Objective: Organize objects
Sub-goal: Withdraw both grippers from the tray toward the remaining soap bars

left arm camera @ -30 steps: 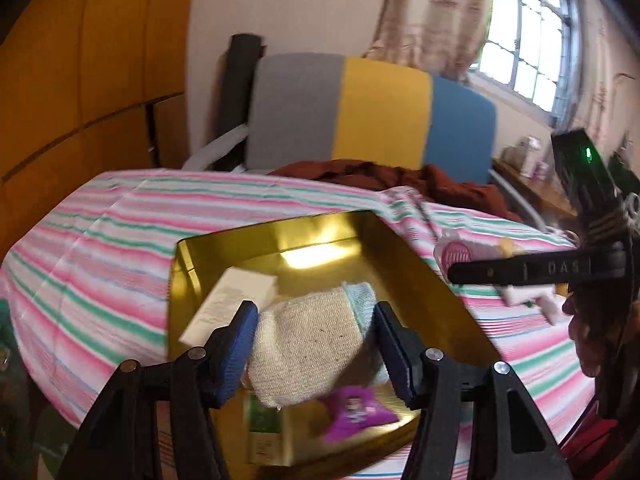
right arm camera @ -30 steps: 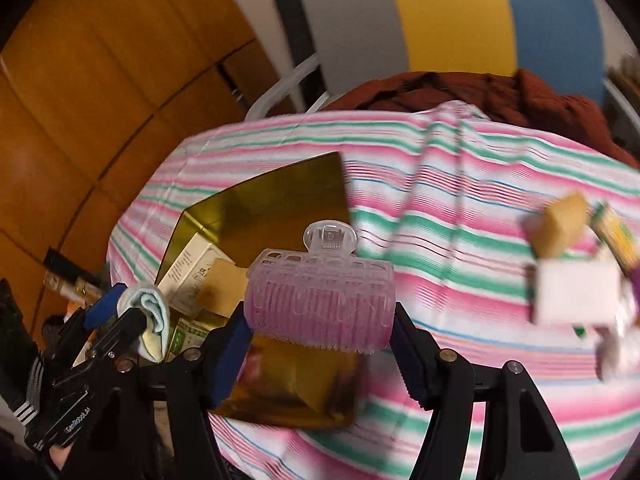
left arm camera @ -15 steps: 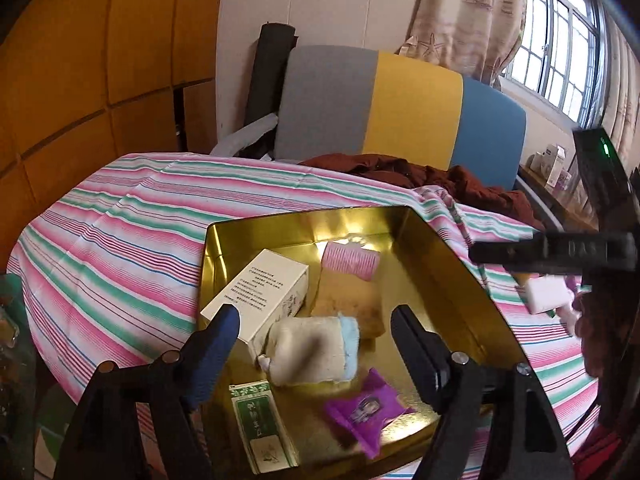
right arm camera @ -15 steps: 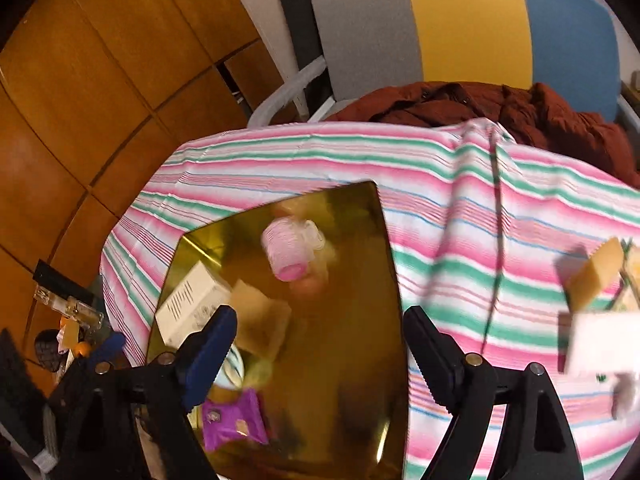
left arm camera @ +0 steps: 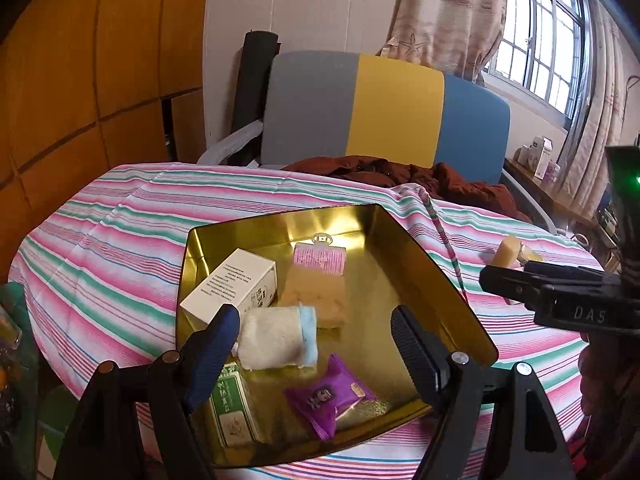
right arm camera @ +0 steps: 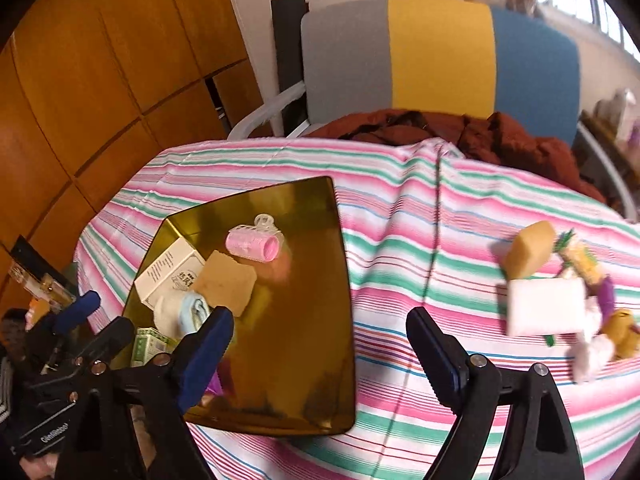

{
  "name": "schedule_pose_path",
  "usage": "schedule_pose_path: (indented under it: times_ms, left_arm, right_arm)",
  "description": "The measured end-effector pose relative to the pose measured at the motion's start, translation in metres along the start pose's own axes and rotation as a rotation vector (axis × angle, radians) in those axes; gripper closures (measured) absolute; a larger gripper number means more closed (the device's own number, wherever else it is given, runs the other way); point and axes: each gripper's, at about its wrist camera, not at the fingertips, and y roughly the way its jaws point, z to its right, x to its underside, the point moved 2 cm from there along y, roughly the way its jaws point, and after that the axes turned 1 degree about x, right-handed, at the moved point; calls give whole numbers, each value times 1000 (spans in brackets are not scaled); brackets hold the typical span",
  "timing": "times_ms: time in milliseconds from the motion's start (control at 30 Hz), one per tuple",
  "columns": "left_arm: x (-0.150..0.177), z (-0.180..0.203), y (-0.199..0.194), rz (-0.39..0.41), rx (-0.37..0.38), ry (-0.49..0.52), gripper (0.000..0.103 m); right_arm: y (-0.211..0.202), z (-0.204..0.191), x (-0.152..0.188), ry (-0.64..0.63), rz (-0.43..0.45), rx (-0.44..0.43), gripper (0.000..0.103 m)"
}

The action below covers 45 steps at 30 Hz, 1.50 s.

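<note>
A gold tray (left arm camera: 436, 280) (right arm camera: 320, 216) sits on the striped tablecloth. In it lie a pink hair roller (left arm camera: 319, 259) (right arm camera: 253, 243), a white box (left arm camera: 230, 286) (right arm camera: 168, 276), a tan pad (left arm camera: 316, 300) (right arm camera: 226, 282), a rolled cream and blue cloth (left arm camera: 278, 338) (right arm camera: 180, 312), a green box (left arm camera: 234, 410) and a purple sachet (left arm camera: 330, 394). My left gripper (left arm camera: 316, 356) is open and empty above the tray's near end. My right gripper (right arm camera: 320, 352) is open and empty over the tray's right edge.
To the right on the cloth (right arm camera: 400, 240) lie a white sponge block (right arm camera: 546, 306), a tan sponge (right arm camera: 528, 250) (left arm camera: 506, 251) and several small packets (right arm camera: 584, 264). A grey, yellow and blue chair (left arm camera: 384, 108) with a brown garment (left arm camera: 400, 172) stands behind the table.
My left gripper let go of the rolled cloth into the tray and drew back. My right gripper dropped the pink roller into the tray and pulled away to the right.
</note>
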Motion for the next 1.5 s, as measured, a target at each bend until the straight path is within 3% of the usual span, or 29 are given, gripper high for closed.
schedule_pose_path:
  times_ms: [233,700,1133,1500]
  left_arm:
    - [10,-2,-1,-29,-12,-78,23]
    - [12,-8,3,-43,-31,-100,23]
    - [11,5,7,-46,85,-64,23]
    - [3,39,5,-47,150,27,23]
  right_arm:
    - [-15,-5,16,-60,67,121,12]
    - [-25,-14,30,-126,128,189,10]
    - [-24,-6,36,-138,123,191,5]
    - [-26,49,27,-60,87,214,5]
